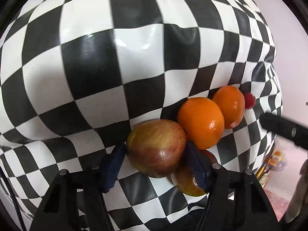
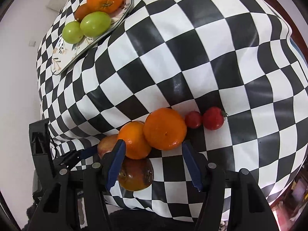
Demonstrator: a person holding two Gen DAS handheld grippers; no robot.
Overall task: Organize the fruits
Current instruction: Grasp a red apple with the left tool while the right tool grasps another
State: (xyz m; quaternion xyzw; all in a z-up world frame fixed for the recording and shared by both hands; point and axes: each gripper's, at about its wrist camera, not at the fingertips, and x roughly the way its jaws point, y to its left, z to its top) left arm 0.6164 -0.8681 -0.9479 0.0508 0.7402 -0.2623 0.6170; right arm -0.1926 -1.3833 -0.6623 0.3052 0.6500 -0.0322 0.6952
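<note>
Left wrist view: the left gripper (image 1: pixel 156 154) points down at the checked cloth (image 1: pixel 96 67), its blue pads against both sides of an apple (image 1: pixel 156 148), pinching it. A second apple (image 1: pixel 187 181) lies just behind the right pad, partly hidden. Two oranges (image 1: pixel 201 122) sit touching in a row beyond the apple, with a small red fruit (image 1: pixel 249 100) at the far end. A black finger of the other gripper pokes in from the right edge.

Right wrist view: the right gripper (image 2: pixel 154 154) straddles the two oranges. Its left pad (image 2: pixel 117 159) touches the nearer orange (image 2: pixel 132 139); the right pad stands just beside the bigger orange (image 2: pixel 165 129), and I cannot tell whether it presses. An apple lies below them between the fingers. Two red fruits (image 2: pixel 193 119) lie to the right. At the far corner a flowered tray (image 2: pixel 65 57) holds two green fruits (image 2: pixel 95 23), an orange and a darker fruit behind it.
</note>
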